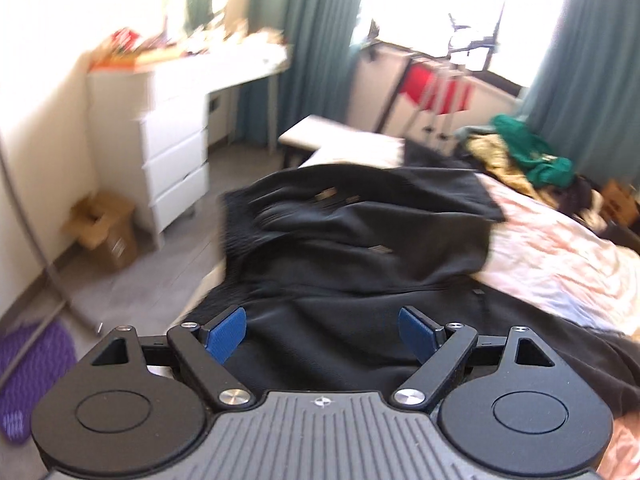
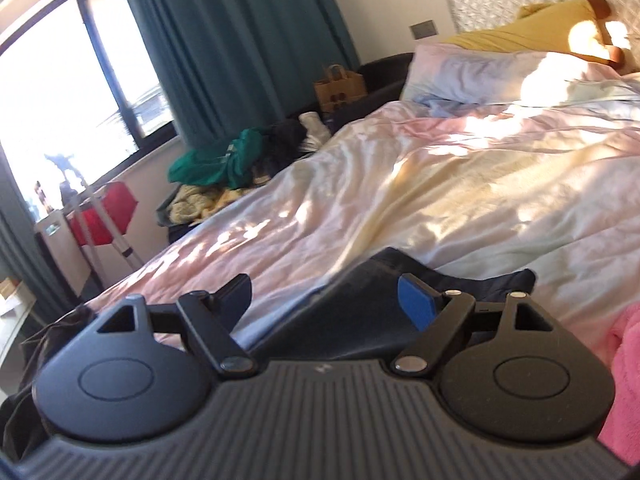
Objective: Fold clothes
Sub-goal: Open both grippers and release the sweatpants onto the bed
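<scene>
While the left wrist view is blurred, a cardboard box (image 1: 105, 229) can be made out on the floor at the far left, just beside a white chest of drawers (image 1: 172, 152). Further right, a black garment (image 1: 360, 248) is seen spread in loose folds over the near corner of the bed (image 1: 560, 264), its far edge hanging toward the floor. The left gripper (image 1: 322, 330) is held just above this cloth with its blue pads (image 1: 225, 333) spread wide and nothing between them. A heap of green and yellow clothes (image 1: 532, 156) is piled at the far side of the bed (below the teal curtain (image 1: 580, 80)).

In the right wrist view, the same heap (image 2: 216, 168) is seen at the left, then the pale rumpled duvet (image 2: 400, 184). The right gripper (image 2: 326, 298) is likewise spread apart, with a fold of the black garment (image 2: 360, 312) lying between its fingers, ungripped. A pink cloth (image 2: 624, 384) is cut off at the right edge.
</scene>
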The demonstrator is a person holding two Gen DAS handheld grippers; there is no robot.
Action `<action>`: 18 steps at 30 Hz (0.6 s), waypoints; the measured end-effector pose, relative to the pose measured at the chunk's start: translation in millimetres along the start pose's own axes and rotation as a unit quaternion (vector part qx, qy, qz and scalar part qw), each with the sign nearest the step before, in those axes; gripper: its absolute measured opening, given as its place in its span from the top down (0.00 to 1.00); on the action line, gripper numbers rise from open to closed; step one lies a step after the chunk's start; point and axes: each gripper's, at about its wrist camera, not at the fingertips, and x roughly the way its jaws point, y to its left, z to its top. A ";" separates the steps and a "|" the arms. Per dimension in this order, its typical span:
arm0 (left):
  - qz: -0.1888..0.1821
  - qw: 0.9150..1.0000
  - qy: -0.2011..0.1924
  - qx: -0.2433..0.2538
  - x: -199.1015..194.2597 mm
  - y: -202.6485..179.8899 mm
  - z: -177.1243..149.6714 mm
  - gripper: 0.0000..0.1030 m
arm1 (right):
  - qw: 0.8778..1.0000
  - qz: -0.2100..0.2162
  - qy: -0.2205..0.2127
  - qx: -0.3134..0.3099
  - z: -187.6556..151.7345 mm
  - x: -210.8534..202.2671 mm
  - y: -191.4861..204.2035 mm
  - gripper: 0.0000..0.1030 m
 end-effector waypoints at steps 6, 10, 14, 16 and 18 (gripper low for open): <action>-0.048 0.996 -0.043 0.054 7.0 -86.7 -28.0 0.17 | 0.993 0.099 0.003 -0.060 -26.2 -29.1 57.7 0.20; -0.067 0.992 -0.046 0.094 17.3 -133.5 -49.8 0.17 | 0.986 0.144 0.006 -0.089 -41.7 -42.3 82.0 0.20; -0.078 0.989 -0.046 0.115 29.9 -168.0 -65.9 0.17 | 0.980 0.171 0.005 -0.103 -51.1 -52.0 96.6 0.20; -0.084 0.989 -0.045 0.114 38.0 -176.7 -69.5 0.17 | 0.978 0.177 0.003 -0.107 -52.4 -55.0 99.9 0.20; -0.091 0.989 -0.046 0.109 43.0 -183.6 -69.8 0.17 | 0.977 0.183 0.000 -0.110 -53.9 -57.5 102.2 0.20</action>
